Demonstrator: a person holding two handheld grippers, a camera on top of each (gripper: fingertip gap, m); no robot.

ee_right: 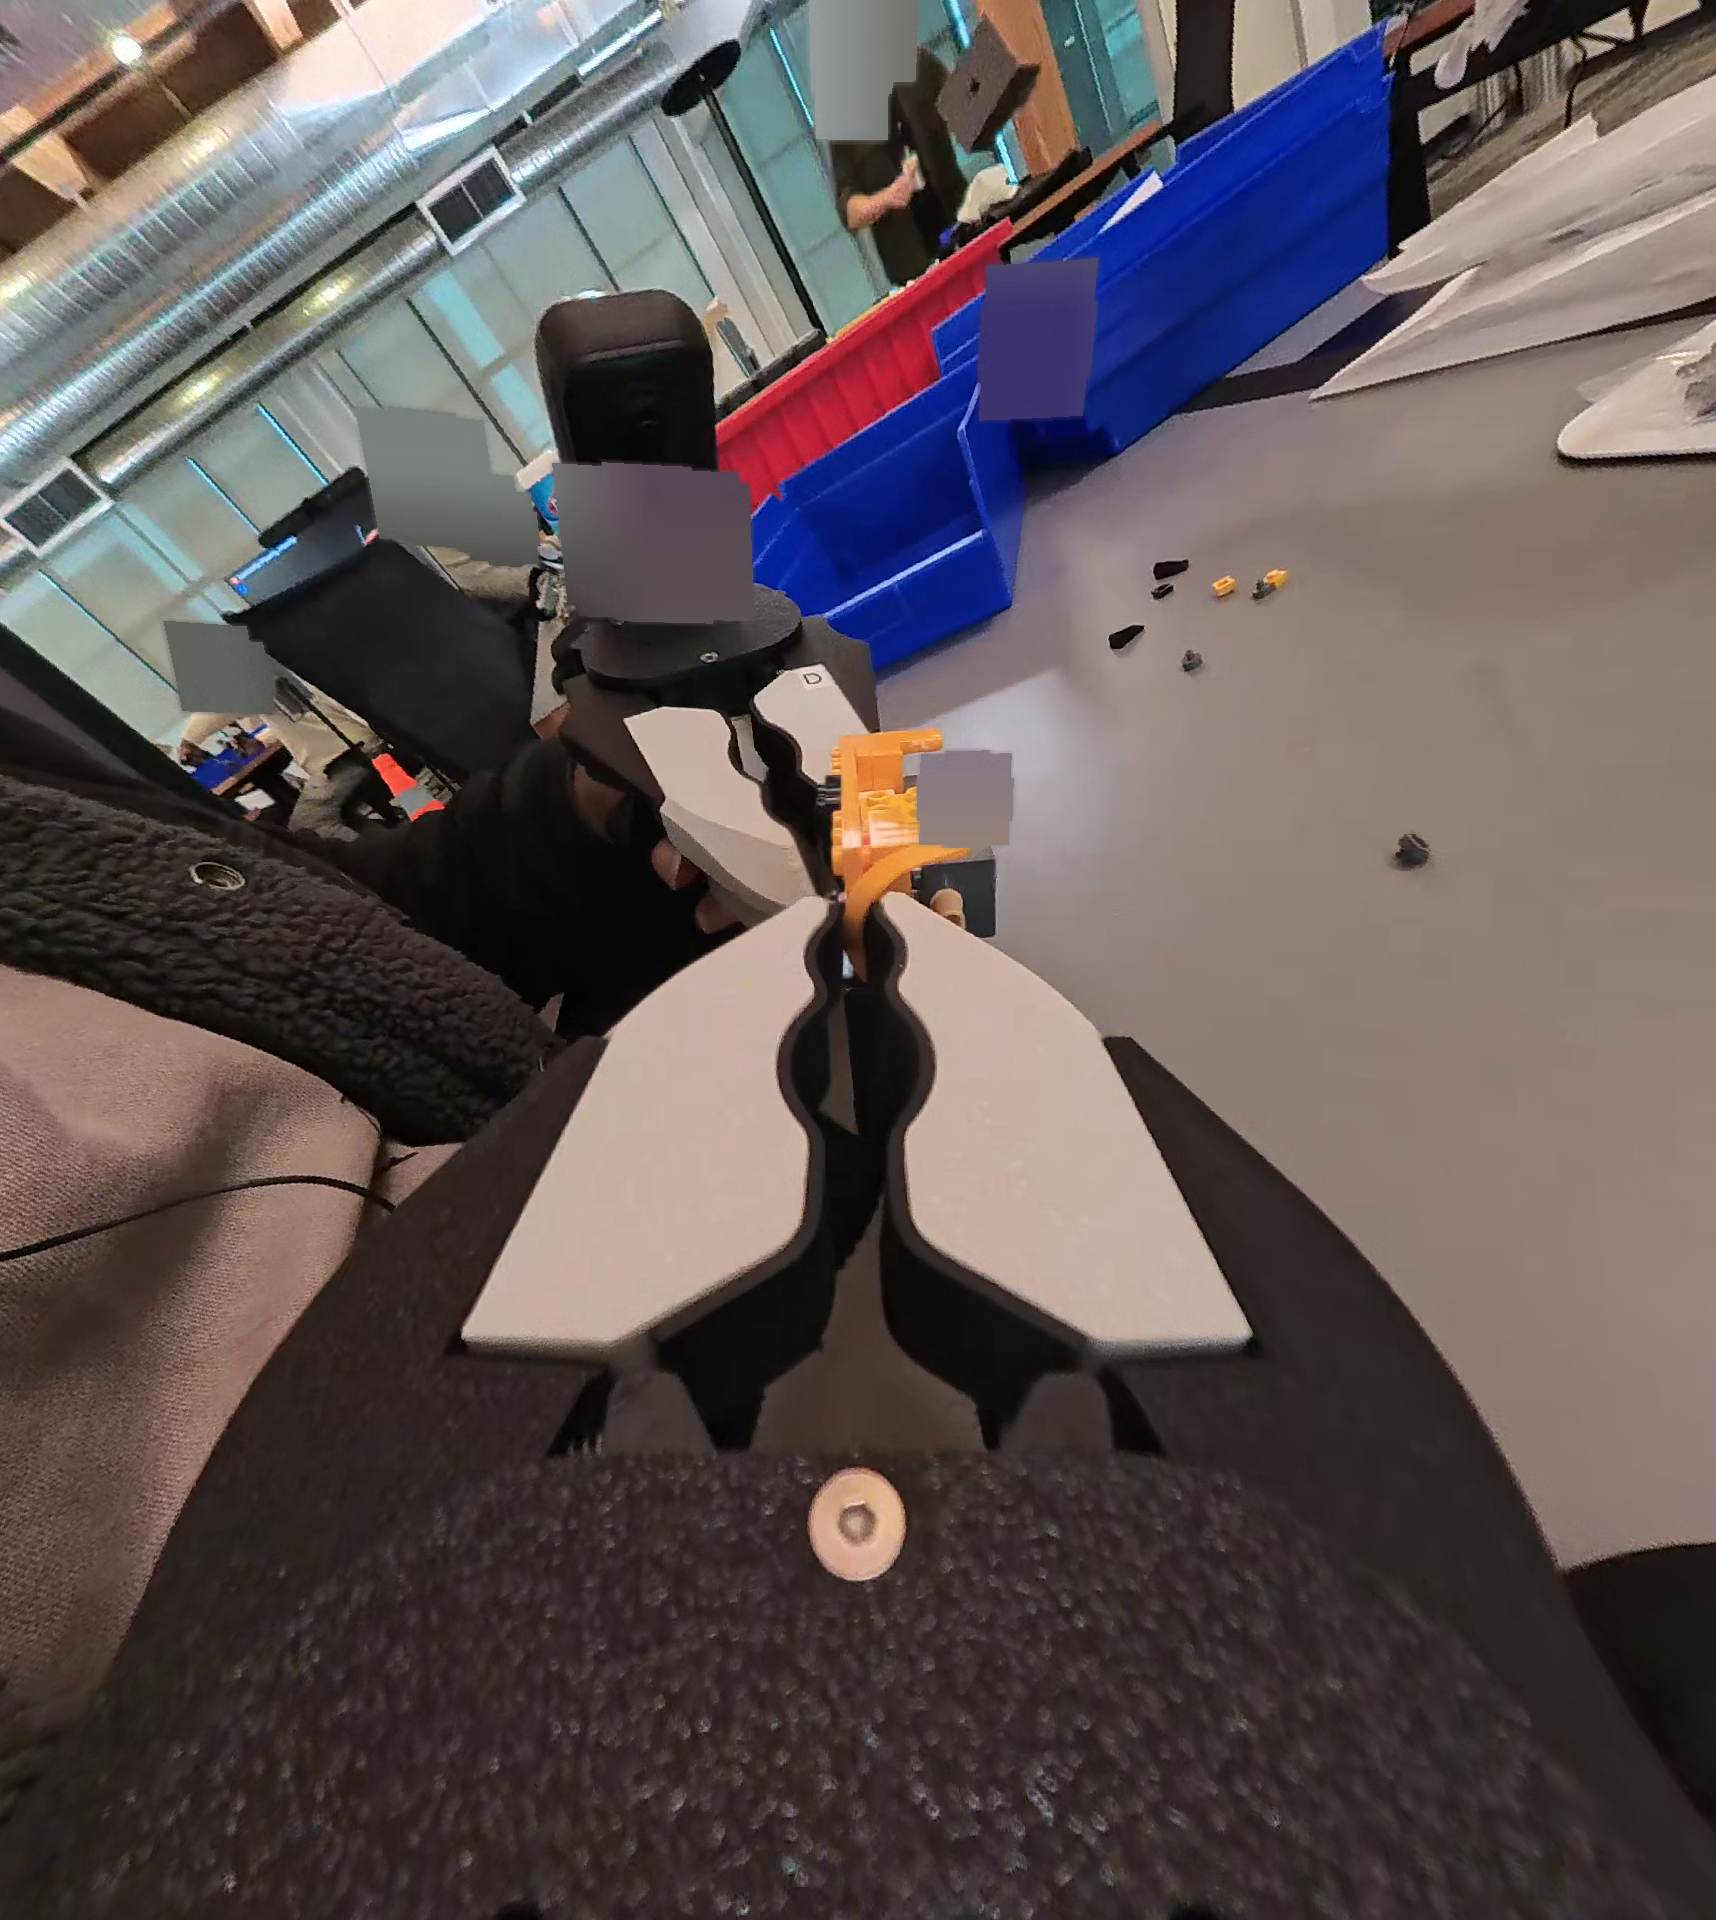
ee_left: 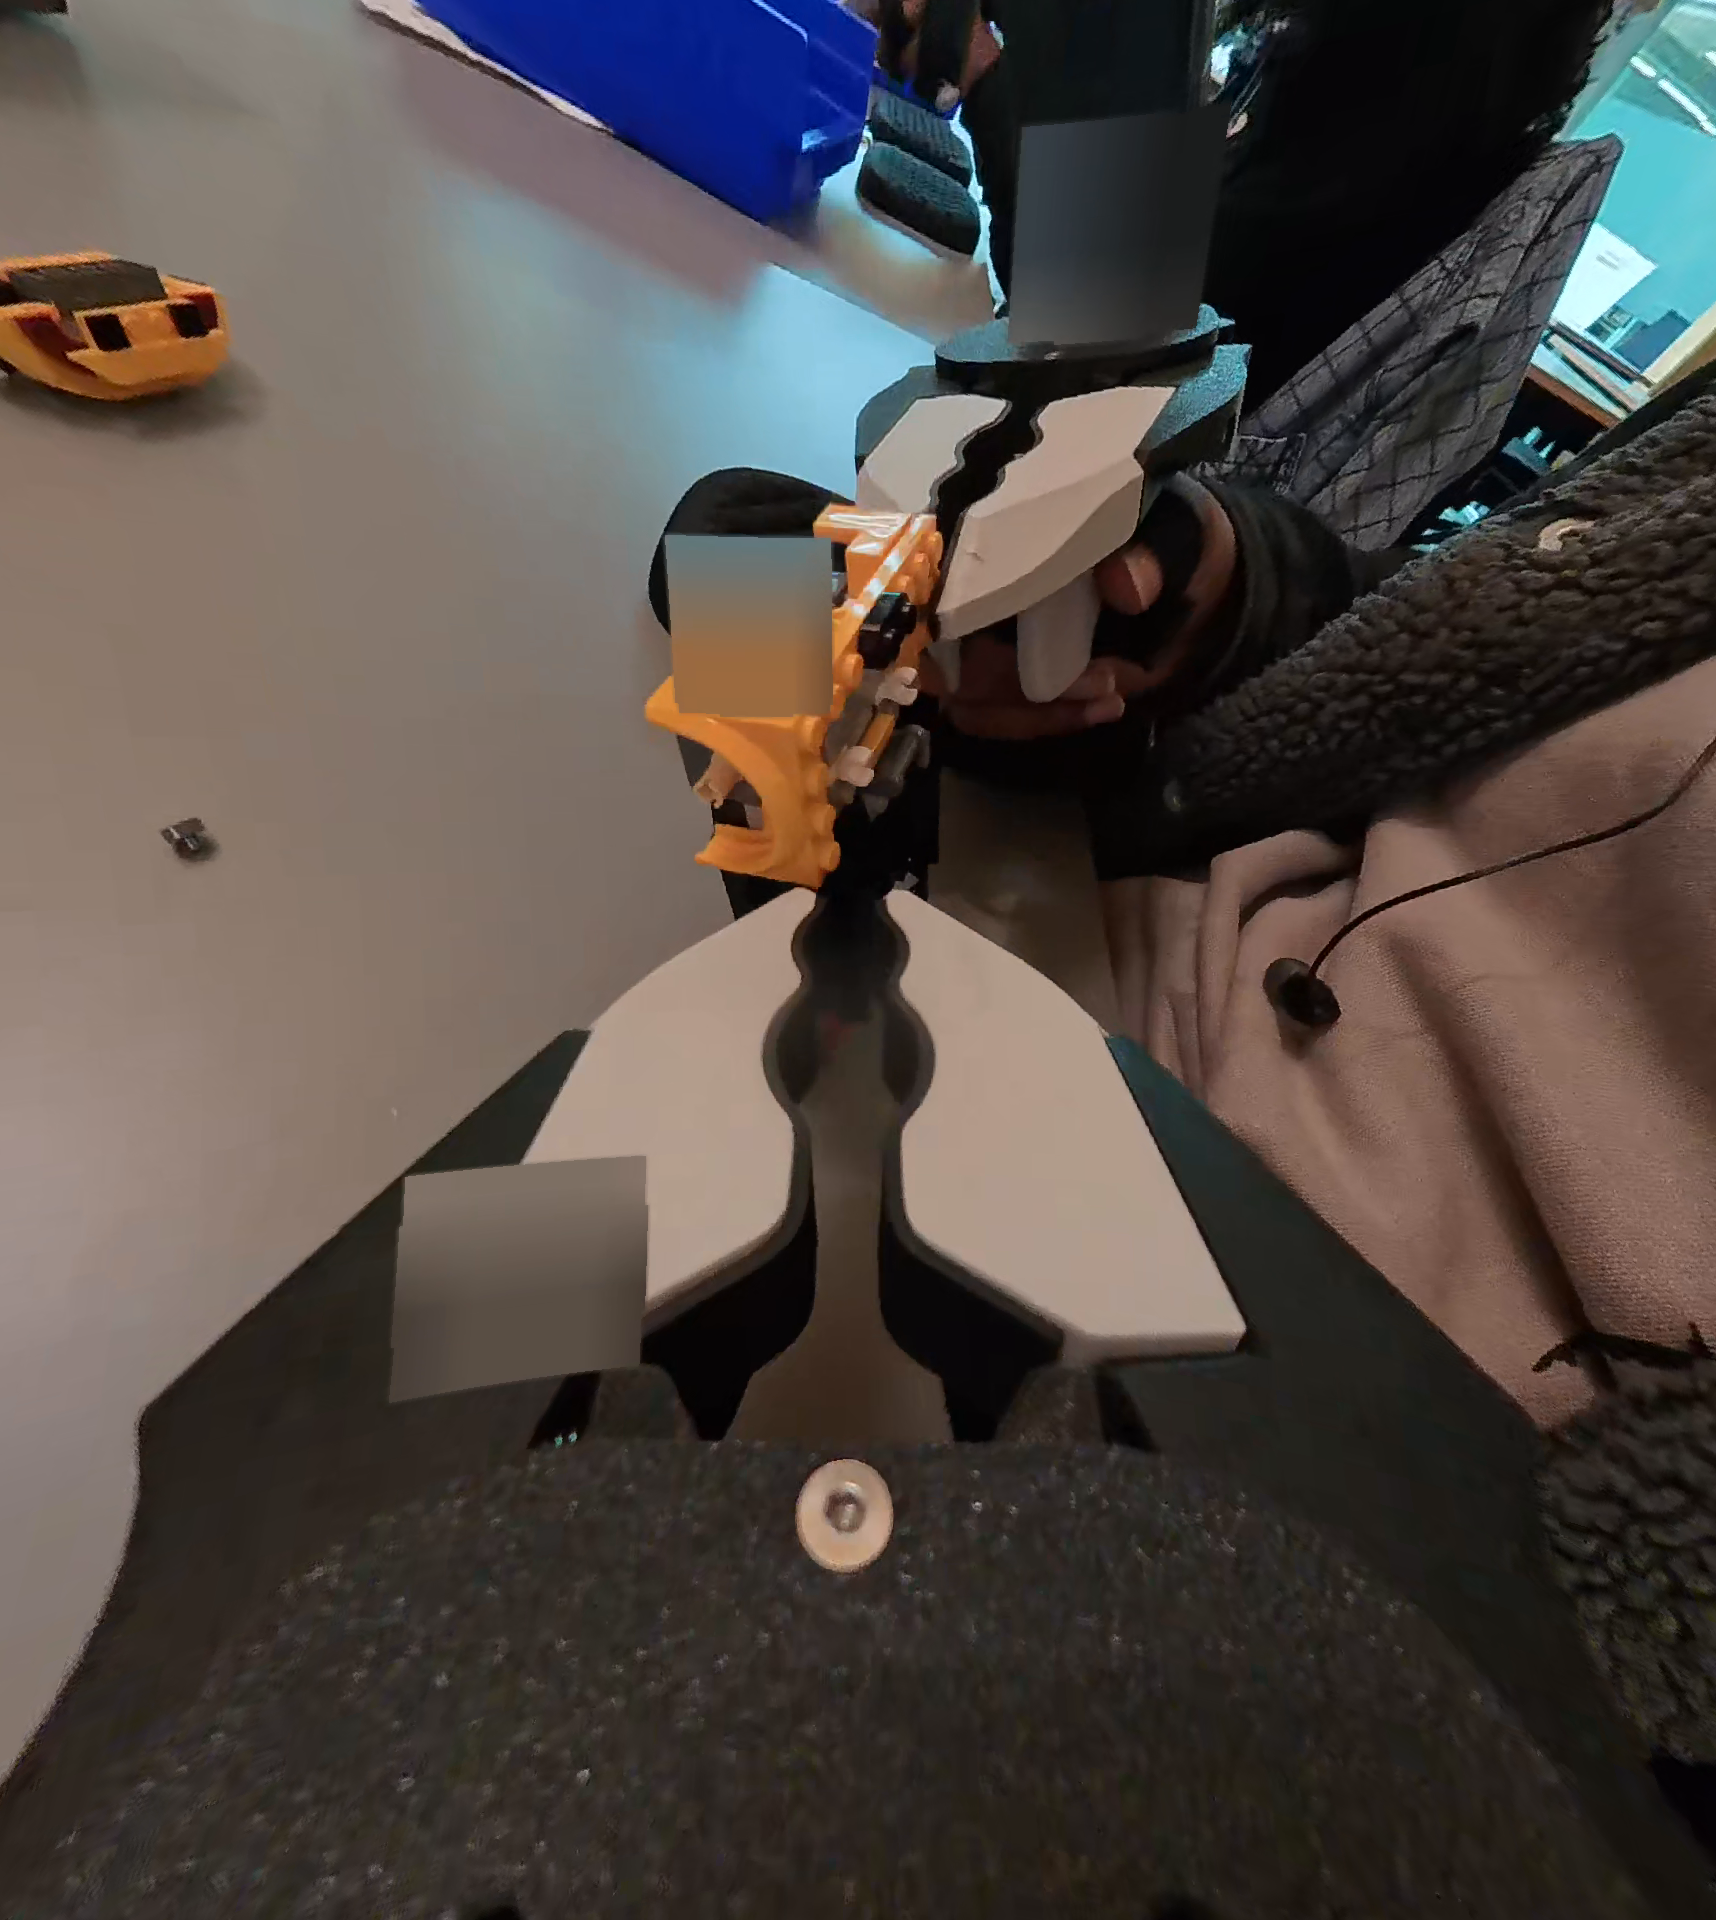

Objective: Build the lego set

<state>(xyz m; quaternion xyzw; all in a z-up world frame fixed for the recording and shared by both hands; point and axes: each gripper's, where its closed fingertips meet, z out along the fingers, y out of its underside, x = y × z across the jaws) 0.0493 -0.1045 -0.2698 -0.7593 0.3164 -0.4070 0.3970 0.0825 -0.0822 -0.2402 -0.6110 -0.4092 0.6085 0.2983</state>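
Note:
An orange and black lego car section (ee_left: 792, 800) is held in the air between both grippers, near the table's edge and the person's torso. My left gripper (ee_left: 849, 909) is shut on its black lower end. My right gripper (ee_right: 859, 920) is shut on its orange arched part (ee_right: 875, 821). The right gripper also shows in the left wrist view (ee_left: 942, 582), clamped on the orange top end. The left gripper also shows in the right wrist view (ee_right: 804, 831). A second orange and black car section (ee_left: 85, 322) lies on the grey table at the far left.
A small dark piece (ee_left: 187, 840) lies alone on the table. Several small black and orange pieces (ee_right: 1218, 592) and one dark piece (ee_right: 1413, 850) lie to the right. Blue bins (ee_right: 895, 540), a red bin (ee_right: 864, 374), black tyres (ee_left: 921, 177) and papers (ee_right: 1664, 260) stand at the back. One gripper's finger ends stand about 6 centimetres off the other's. Left tips and right tips are each some 15 centimetres from the small dark piece (ee_left: 187, 840). It turns up in the right wrist view (ee_right: 1399, 847) as well.

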